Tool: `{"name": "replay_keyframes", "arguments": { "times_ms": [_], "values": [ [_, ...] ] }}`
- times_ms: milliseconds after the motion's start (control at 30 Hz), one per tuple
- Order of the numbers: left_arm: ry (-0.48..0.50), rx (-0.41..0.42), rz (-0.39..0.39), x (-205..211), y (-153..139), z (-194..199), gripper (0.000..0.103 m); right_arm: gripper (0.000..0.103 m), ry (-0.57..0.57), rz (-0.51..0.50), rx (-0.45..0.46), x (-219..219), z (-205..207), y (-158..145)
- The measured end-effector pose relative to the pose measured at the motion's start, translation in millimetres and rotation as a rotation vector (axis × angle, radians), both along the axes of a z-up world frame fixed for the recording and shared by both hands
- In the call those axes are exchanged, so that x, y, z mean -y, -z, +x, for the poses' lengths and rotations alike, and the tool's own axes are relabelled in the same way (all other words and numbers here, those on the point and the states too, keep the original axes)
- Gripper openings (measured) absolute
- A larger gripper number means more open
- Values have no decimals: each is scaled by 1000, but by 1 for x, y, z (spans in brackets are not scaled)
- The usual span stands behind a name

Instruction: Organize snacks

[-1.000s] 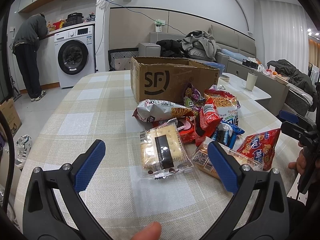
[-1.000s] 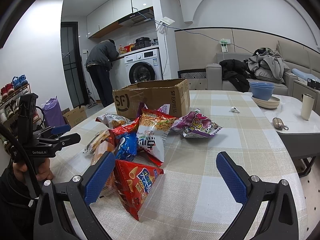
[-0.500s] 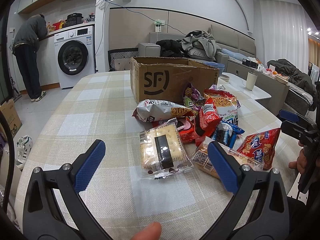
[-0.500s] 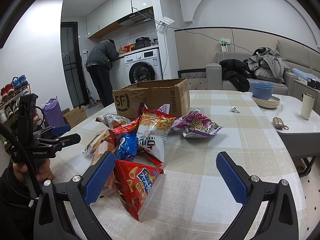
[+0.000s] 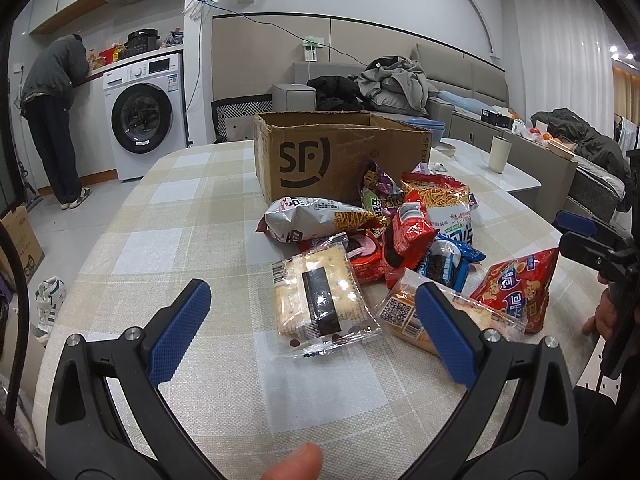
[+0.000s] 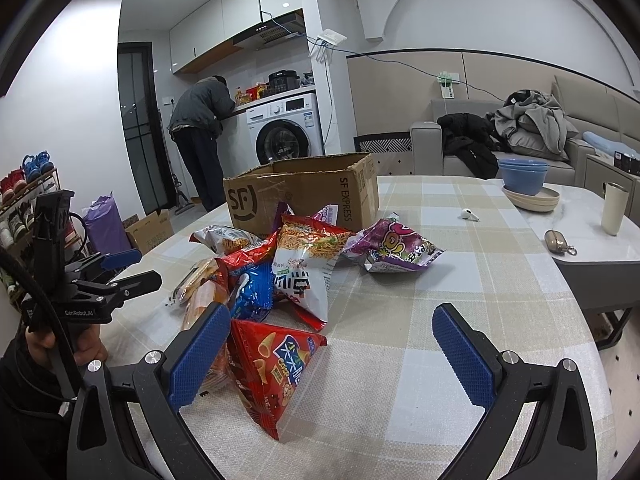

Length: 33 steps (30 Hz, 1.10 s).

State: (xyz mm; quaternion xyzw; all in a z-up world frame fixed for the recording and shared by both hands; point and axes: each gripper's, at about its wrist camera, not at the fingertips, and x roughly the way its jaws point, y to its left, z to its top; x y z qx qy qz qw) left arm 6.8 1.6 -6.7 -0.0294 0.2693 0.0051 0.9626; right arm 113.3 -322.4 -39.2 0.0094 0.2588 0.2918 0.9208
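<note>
A heap of snack bags lies on the checked tablecloth before an open cardboard box (image 5: 320, 156), also in the right wrist view (image 6: 296, 196). My left gripper (image 5: 312, 324) is open and empty, just short of a clear cracker pack (image 5: 320, 296). A second cracker pack (image 5: 436, 316) lies by its right finger. My right gripper (image 6: 332, 344) is open and empty, with a red triangular snack bag (image 6: 272, 364) between its fingers. A white-and-orange noodle snack bag (image 6: 304, 260) and a purple bag (image 6: 392, 244) lie beyond.
An earbud (image 6: 468, 214), blue bowls (image 6: 524, 178), a cup (image 6: 614, 208) and a small pouch (image 6: 558, 240) are at the table's far right. A person (image 5: 52, 120) stands at the counter by the washing machine (image 5: 144, 116). The table edge runs close at the right.
</note>
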Motion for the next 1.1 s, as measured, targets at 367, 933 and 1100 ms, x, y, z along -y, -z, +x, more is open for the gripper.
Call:
{"name": "replay_keyframes", "arguments": {
  "times_ms": [367, 933, 1100],
  "values": [
    [7, -68, 9, -5, -1, 9, 102, 103, -40, -39, -71, -12, -2, 0],
    [-37, -209, -19, -35, 14, 59, 102, 101, -32, -150, -223, -41, 18, 21],
    [-39, -272, -24, -34, 27, 83, 102, 89, -57, -166, -254, -48, 21, 26]
  ]
}}
